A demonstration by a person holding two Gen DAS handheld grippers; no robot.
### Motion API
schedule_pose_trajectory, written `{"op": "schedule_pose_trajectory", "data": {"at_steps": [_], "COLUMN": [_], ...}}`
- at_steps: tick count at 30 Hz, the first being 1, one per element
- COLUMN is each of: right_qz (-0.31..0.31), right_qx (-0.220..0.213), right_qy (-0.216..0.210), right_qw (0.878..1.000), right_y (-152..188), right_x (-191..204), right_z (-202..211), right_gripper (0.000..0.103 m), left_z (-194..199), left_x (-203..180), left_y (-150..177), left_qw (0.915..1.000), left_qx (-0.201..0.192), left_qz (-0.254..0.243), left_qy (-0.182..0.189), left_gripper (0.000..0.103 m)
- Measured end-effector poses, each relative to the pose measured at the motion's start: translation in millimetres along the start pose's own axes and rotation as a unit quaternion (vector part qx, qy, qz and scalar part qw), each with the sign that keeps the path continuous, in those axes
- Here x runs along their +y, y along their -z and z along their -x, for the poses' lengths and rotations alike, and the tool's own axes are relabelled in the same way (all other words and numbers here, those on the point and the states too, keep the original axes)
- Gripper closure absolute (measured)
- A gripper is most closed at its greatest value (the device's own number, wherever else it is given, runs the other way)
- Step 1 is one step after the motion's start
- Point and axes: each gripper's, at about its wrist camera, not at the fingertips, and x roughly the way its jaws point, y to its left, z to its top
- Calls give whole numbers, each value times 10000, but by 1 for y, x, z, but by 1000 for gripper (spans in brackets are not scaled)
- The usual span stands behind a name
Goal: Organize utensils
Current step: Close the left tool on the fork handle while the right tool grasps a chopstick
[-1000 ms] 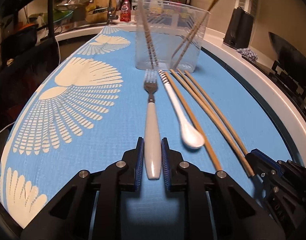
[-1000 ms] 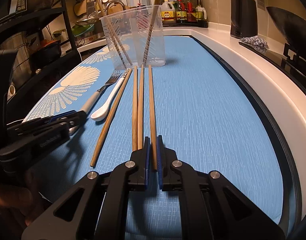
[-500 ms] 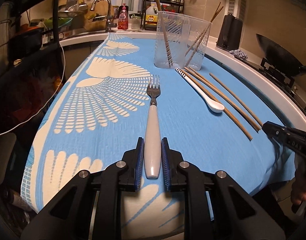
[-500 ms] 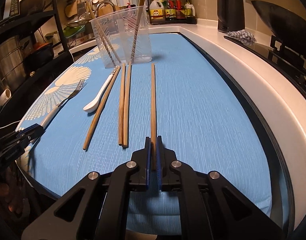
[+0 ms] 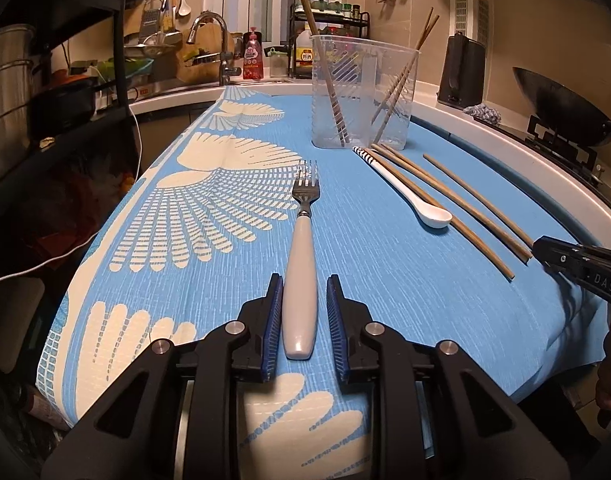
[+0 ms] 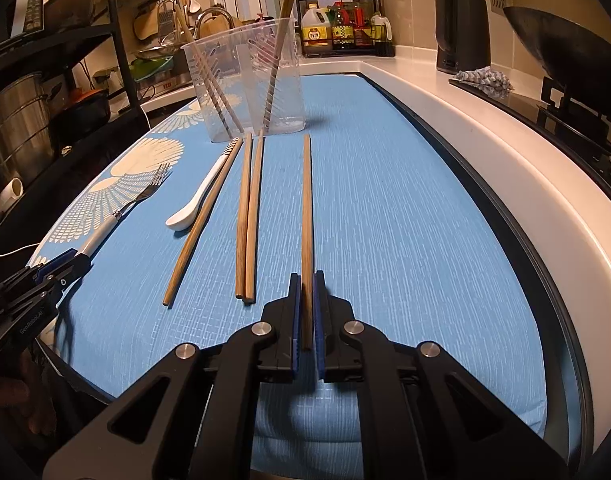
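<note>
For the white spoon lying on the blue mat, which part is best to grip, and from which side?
Probably the middle of the white spoon's thin handle, from above, pads across it. It lies flat, and a loose chopstick runs close along its right side, so come in from the left, toward the fork.

Utensil count, blue cloth-covered surface (image 6: 405,220):

- Fork (image 5: 301,256), white handle: one, left side.
- Spoon (image 6: 197,200), white with a striped handle end: one, right of the fork.
- Chopsticks lying flat: four. One single (image 6: 201,222) touching the spoon, a touching pair (image 6: 249,216) to its right, one (image 6: 306,216) farther right.
- Clear plastic container (image 6: 245,80): one, far end.
- Chopsticks standing in the container: at least four; exact number unclear through the plastic.
</note>
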Motion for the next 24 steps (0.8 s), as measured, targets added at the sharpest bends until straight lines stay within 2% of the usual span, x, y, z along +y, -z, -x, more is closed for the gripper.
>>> {"op": "schedule_pose_trajectory", "data": {"at_steps": [9, 13, 24], "right_qz": [-4, 23, -79], "right_qx": [-29, -50, -104], "right_qy": [12, 69, 208], "right_qw": [10000, 10000, 9997], "right_y": [-2, -2, -2], "right_x": [0, 1, -4], "right_z": [-2, -2, -1], "right_gripper": [96, 97, 97], "left_z": [2, 4, 7], "left_x": [0, 2, 1], "left_y": [4, 6, 9], "left_qw": [9999, 9998, 9995], "left_qx": [-122, -169, -276], "left_qz": [-8, 47, 81], "left_qy": [-22, -75, -136], "left_gripper": [79, 85, 84]}}
